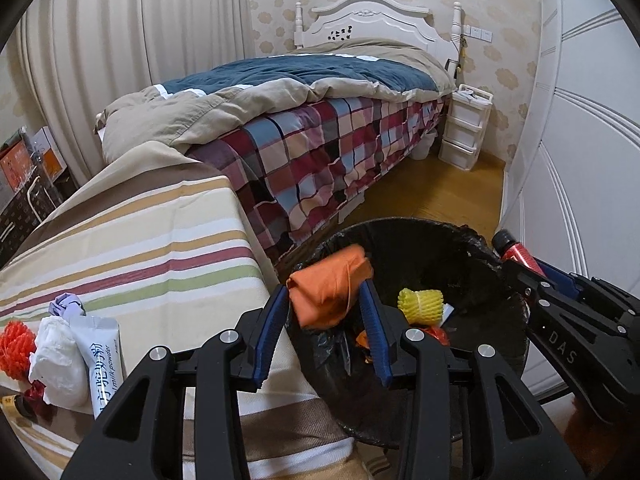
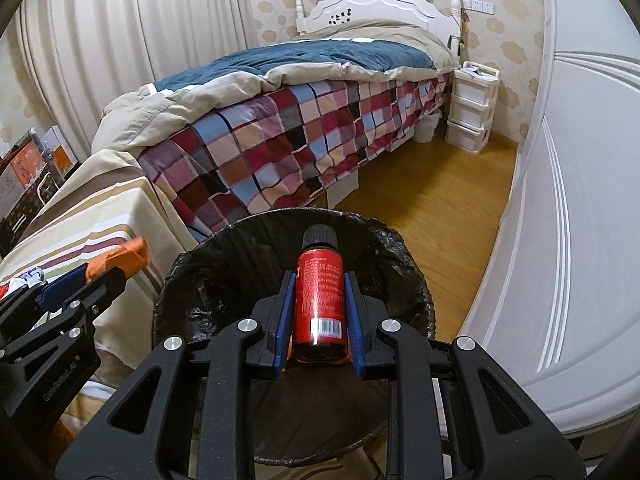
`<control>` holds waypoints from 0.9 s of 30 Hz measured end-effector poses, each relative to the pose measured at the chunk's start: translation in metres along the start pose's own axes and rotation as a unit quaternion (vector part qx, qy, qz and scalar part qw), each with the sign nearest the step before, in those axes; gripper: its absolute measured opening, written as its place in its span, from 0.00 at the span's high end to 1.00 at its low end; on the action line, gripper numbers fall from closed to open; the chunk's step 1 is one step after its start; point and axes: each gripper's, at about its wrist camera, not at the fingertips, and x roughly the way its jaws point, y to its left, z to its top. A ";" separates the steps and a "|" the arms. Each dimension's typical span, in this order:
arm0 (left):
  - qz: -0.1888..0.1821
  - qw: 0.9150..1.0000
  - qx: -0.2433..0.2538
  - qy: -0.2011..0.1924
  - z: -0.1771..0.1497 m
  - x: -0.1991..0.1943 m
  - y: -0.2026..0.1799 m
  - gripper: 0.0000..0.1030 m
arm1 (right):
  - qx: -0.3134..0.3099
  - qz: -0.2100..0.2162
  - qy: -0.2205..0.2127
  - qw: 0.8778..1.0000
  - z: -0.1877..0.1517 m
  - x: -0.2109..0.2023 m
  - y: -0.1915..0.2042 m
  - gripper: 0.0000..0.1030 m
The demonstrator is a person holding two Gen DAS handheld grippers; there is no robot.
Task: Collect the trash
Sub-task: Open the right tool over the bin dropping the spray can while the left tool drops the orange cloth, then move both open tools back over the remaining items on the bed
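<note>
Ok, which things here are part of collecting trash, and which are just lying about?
Job: crumpled orange wrapper in the left gripper; red bottle with black cap in the right gripper; black-lined round bin; white milk powder sachet.
Bystanders: checked bedspread; white plastic drawer unit.

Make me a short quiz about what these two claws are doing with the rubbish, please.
1. True or false: the right claw grips a red bottle above the bin.
2. What does the left claw hold? A) white tissue B) orange wrapper C) milk powder sachet
3. Fill in: a yellow foam net already lies in the ____.

Key: 1 true; 2 B; 3 bin. The white tissue and milk powder sachet are on the striped tablecloth.
</note>
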 end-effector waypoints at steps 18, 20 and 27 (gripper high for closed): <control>0.055 0.998 0.001 -0.035 -0.010 -0.031 0.028 0.20 | 0.001 -0.014 -0.006 1.000 -0.002 -0.012 0.013 0.40; 0.062 0.997 0.001 -0.036 -0.014 -0.037 0.036 0.20 | -0.001 -0.010 -0.006 1.000 -0.003 -0.014 0.019 0.38; 0.085 0.995 -0.022 -0.035 -0.031 -0.060 0.071 0.18 | -0.020 0.017 -0.001 1.000 -0.010 -0.024 0.052 0.33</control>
